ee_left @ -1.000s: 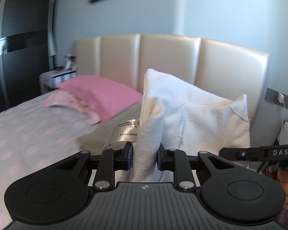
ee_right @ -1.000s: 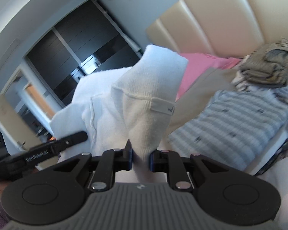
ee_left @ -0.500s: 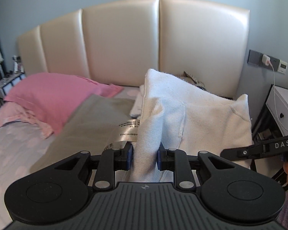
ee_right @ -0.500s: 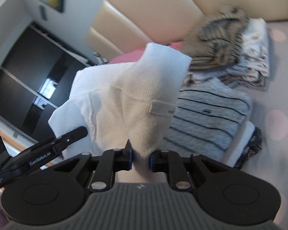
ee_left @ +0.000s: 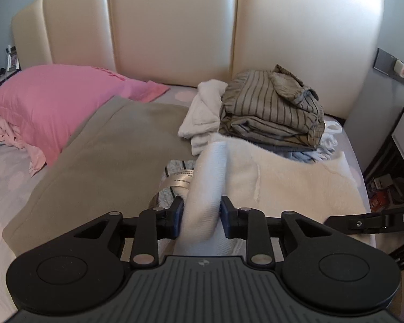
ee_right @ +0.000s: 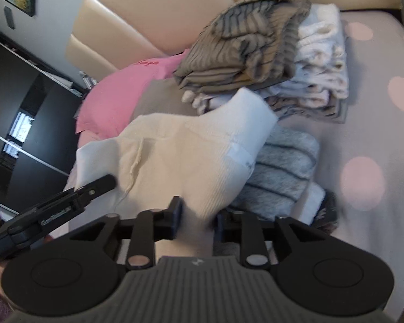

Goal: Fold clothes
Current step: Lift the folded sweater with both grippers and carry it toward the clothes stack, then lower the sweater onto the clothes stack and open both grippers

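We are laying the white sweater (ee_left: 282, 177) on the grey top (ee_right: 282, 158). Both the left gripper (ee_left: 200, 216) and right gripper (ee_right: 196, 216) have just been opening, with sweater folds between their jaws.

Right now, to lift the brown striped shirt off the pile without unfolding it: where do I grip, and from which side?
Grip the shirt at its stacked folded edge, the one facing the left wrist camera. Come in low from that near side, with the jaws spanning all layers. The collar bunched on top looks loose, so pulling there would likely unfold it.
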Demonstrator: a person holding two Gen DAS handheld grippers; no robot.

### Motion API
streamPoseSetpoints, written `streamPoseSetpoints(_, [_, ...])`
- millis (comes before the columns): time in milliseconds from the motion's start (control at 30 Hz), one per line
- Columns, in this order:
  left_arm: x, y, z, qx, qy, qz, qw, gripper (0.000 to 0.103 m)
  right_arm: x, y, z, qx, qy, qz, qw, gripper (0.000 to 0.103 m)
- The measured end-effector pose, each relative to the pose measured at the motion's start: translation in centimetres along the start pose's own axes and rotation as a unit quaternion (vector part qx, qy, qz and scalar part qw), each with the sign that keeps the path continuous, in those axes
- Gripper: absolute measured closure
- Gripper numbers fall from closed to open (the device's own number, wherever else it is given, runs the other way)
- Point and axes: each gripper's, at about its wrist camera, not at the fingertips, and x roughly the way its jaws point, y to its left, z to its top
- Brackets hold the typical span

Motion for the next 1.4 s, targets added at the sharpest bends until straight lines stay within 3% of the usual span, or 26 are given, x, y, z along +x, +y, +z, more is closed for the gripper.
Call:
streamPoseSetpoints(167, [-3.5,0.5,1.4,-0.029,-0.045,0.034,0.998,0.076,-2.0,-0.7,0.9,0.009,-0.039,-0.027,0.999,0.066])
streamPoseSetpoints(267, [-5.6,-0.1,1.7,-0.019,-0.052,0.028,0.9981,0.076,-4.2,-0.8,1.5,-0.008,-0.111,-0.064,0.992,0.063])
streamPoseSetpoints(367, [-6.9,-1.1,0.8,-0.001,-0.043,0.026,0.9987,0.083,-5.5,-0.5,1.4,-0.042,-0.152,-0.025,0.987,0.065])
streamPoseSetpoints(500, [-6.0,-1.2,-0.9,-0.007,-0.027,0.048,0.9985,0.085,-4.0,0.8,0.5,-0.092,-0.127,0.039,0.987,0.068])
streamPoseSetpoints(567, [-5.1,-0.6,-1.8,-0.026,-0.015,0.053,0.9982,0.086,-2.5,1.0,0.1,-0.106,-0.113,0.017,0.988,0.077])
streamPoseSetpoints(767, [-1.5,1.2,-3.6,-0.09,0.007,0.045,0.9949,0.086,2.6,-1.1,0.5,-0.093,-0.062,-0.05,0.993,0.084])
streamPoseSetpoints(967, [0.7,1.7,-3.3,-0.112,0.027,0.066,0.9911,0.086,5.2,-2.0,1.6,-0.083,-0.055,-0.084,0.992,0.088])
streamPoseSetpoints(1067, [-0.1,1.5,-3.4,-0.118,0.029,0.076,0.9897,0.086,3.9,-1.3,1.7,-0.089,-0.059,-0.077,0.991,0.086])
streamPoseSetpoints(1167, [-2.9,0.9,-3.7,-0.11,0.001,0.08,0.9907,0.086,0.9,0.0,1.6,-0.121,-0.068,-0.046,0.989,0.08])
streamPoseSetpoints(1233, [-5.0,0.0,-4.1,-0.096,-0.014,0.071,0.9928,0.086,-1.0,1.1,0.8,-0.172,-0.063,-0.027,0.983,0.076])
streamPoseSetpoints(1400, [-8.3,-4.1,-6.0,-0.078,-0.008,0.035,0.9963,0.086,-3.4,2.7,-2.6,-0.269,-0.051,-0.001,0.962,0.075])
